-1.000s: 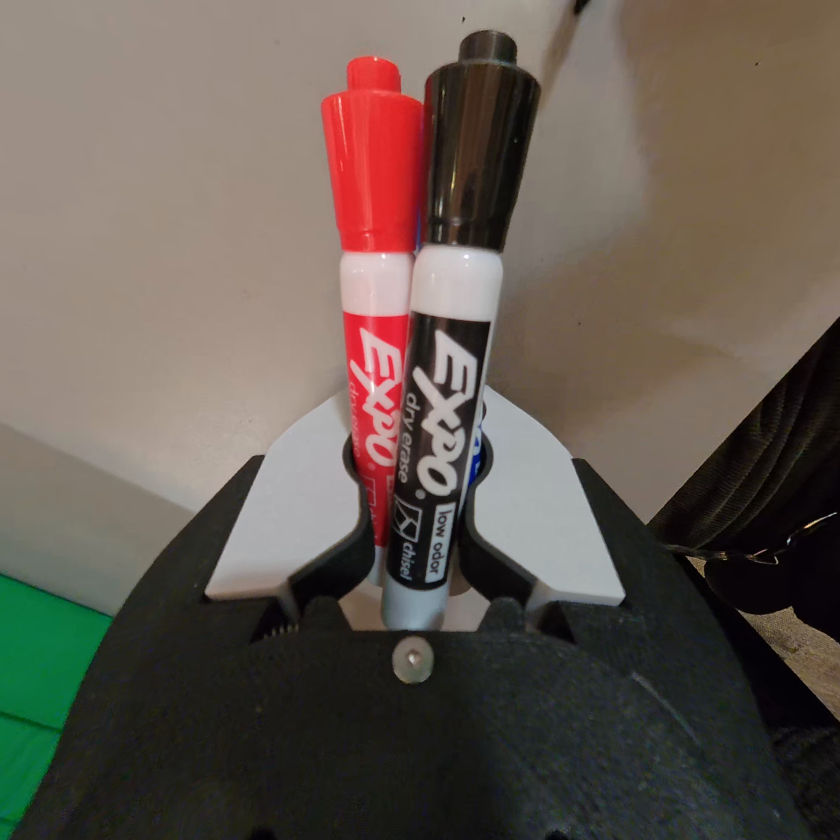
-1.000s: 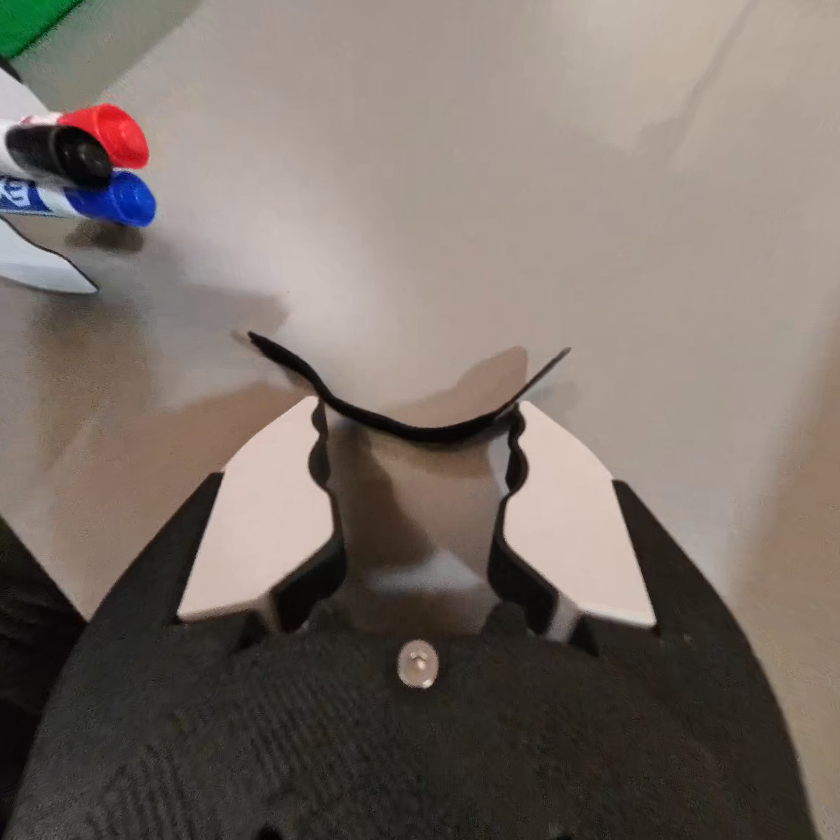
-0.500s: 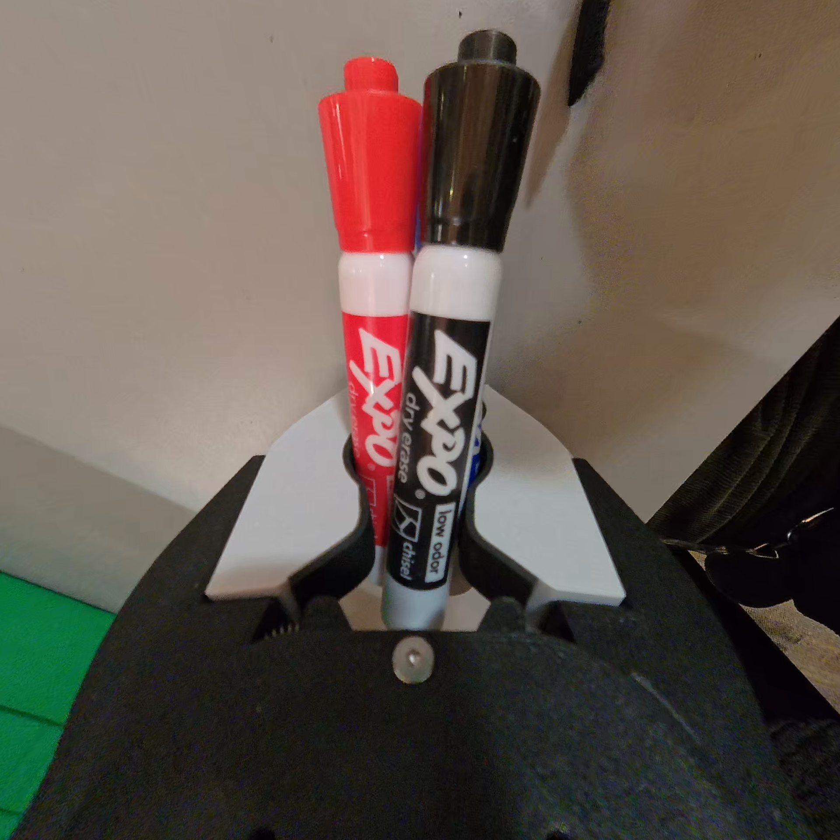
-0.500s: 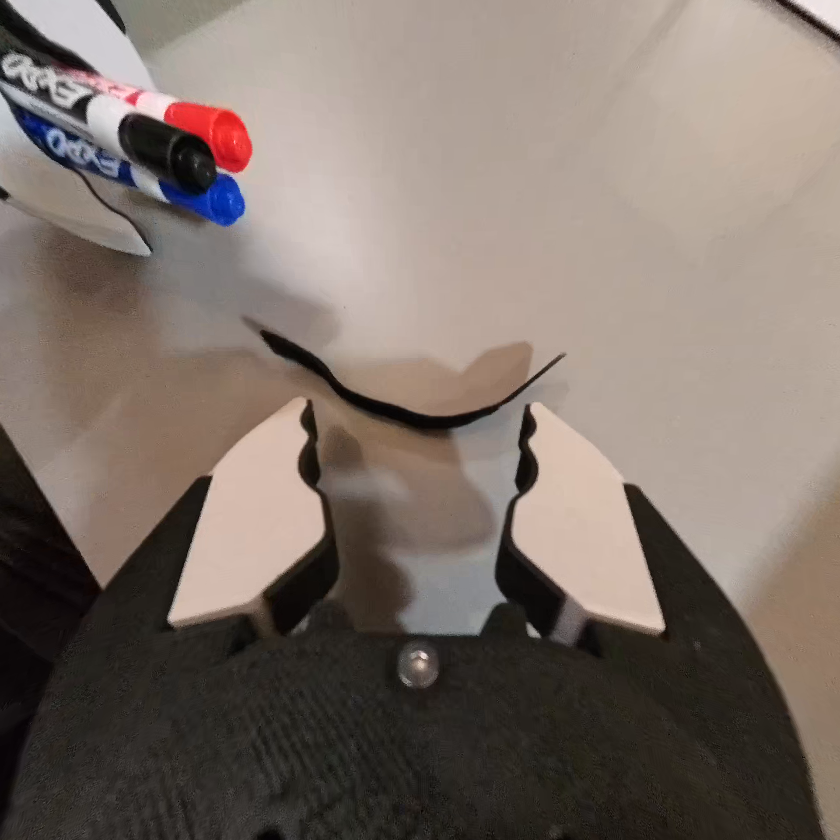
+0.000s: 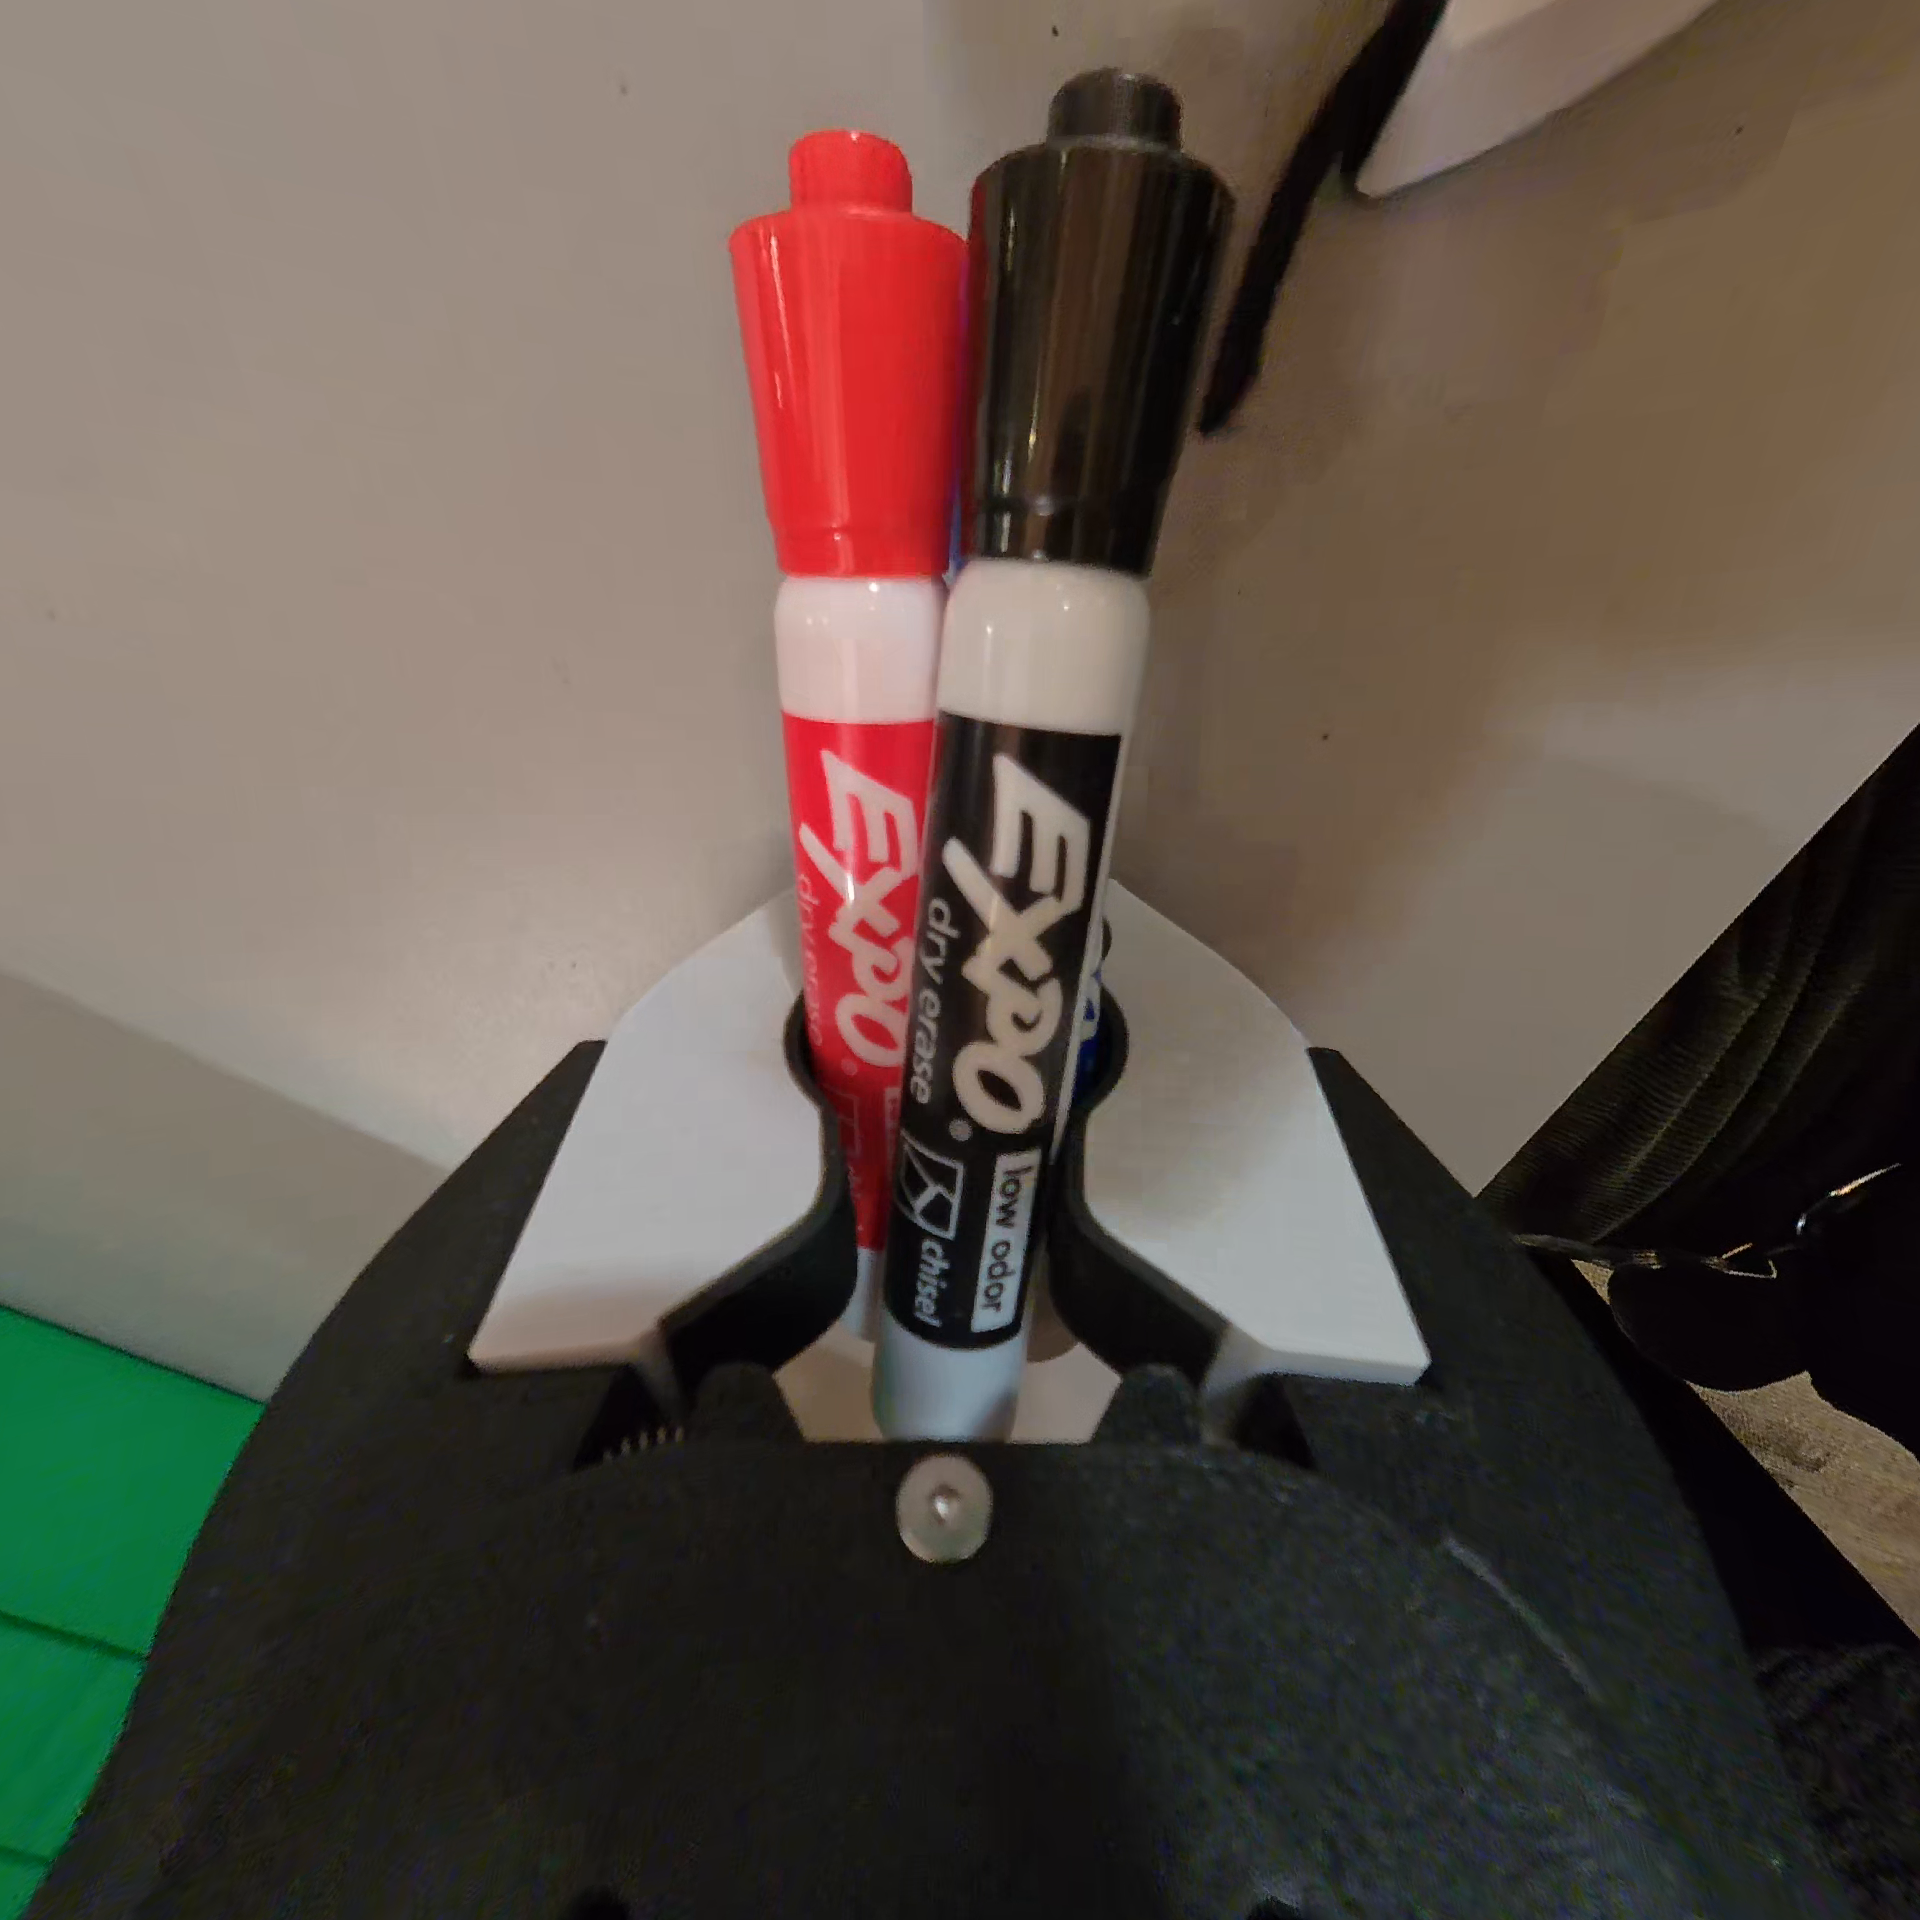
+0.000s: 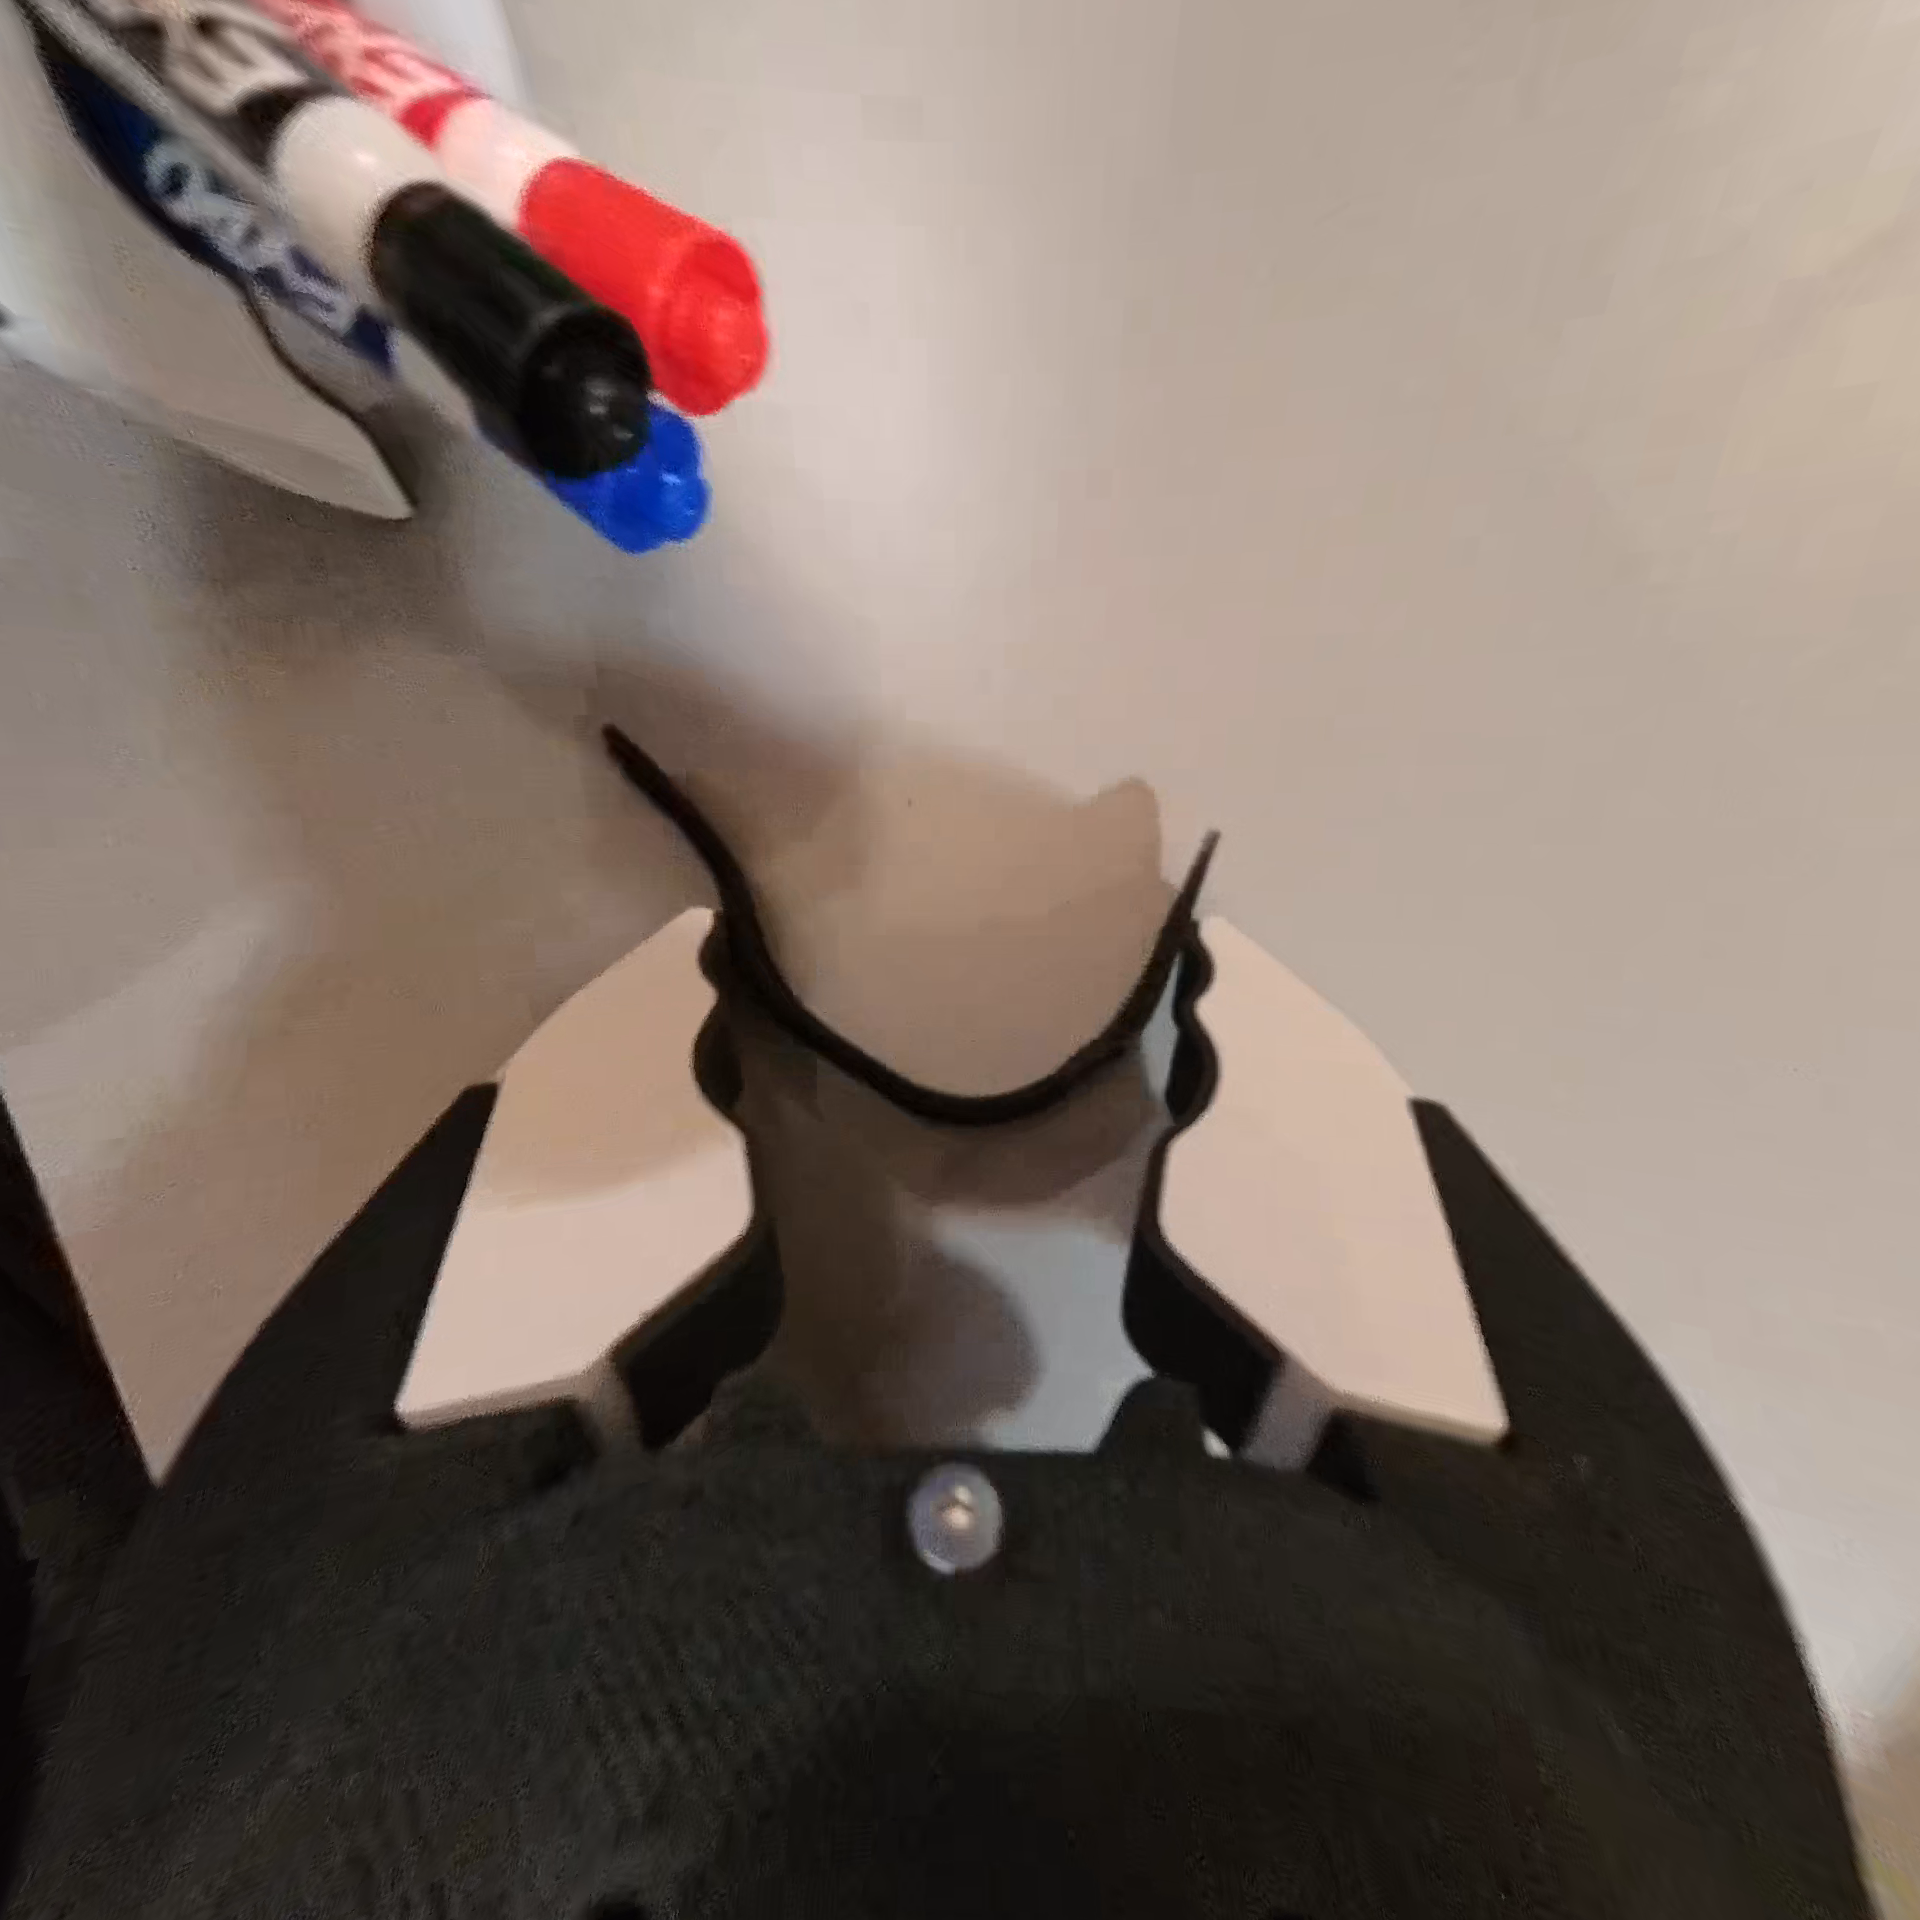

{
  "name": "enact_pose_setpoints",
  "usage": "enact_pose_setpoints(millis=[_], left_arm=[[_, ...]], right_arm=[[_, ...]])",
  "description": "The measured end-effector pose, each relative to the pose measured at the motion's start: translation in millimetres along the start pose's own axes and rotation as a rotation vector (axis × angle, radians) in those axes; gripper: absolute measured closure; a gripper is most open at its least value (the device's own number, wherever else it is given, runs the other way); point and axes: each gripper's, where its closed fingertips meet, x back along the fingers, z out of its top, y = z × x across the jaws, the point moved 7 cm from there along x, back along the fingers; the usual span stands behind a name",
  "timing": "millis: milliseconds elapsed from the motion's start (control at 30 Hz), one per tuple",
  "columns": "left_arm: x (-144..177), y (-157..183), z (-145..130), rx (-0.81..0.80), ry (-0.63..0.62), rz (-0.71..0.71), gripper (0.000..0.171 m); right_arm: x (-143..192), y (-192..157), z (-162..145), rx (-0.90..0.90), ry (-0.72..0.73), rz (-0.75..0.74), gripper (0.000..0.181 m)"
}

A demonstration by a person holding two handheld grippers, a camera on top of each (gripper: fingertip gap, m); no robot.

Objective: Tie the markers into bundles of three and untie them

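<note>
Markers (image 5: 966, 727) sit clamped in our left claw (image 5: 951, 1081); our right claw (image 6: 956, 997), apparently pinching the strap (image 6: 935, 1101), should wrap squarely.

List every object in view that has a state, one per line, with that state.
left gripper: shut on the three markers
red marker: capped, held
black marker: capped, held
blue marker: capped, held beneath the other two
black strap: unfastened, bent between the jaws
right gripper: holding the strap
</note>
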Motion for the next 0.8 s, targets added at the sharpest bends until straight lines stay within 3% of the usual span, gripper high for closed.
enact_pose_setpoints(millis=[333,500,600,800], left_arm=[[-0.2,2.8,-2.3,-0.079,0.034,-0.017,0.126],[1.1,9.2,-4.5,-0.097,0.095,-0.140,0.126],[2.0,9.9,-6.9,-0.086,0.103,-0.180,0.125],[21.3,13.2,-3.9,-0.084,0.183,-0.211,0.125]], right_arm=[[1.4,-21.9,2.8,0.174,0.021,0.029,0.127],[8.3,-25.2,-7.9,0.194,0.107,0.046,0.135],[18.8,-23.9,-6.3,0.160,0.214,0.105,0.132],[48.2,-16.1,12.8,-0.046,0.582,0.283,0.132]])
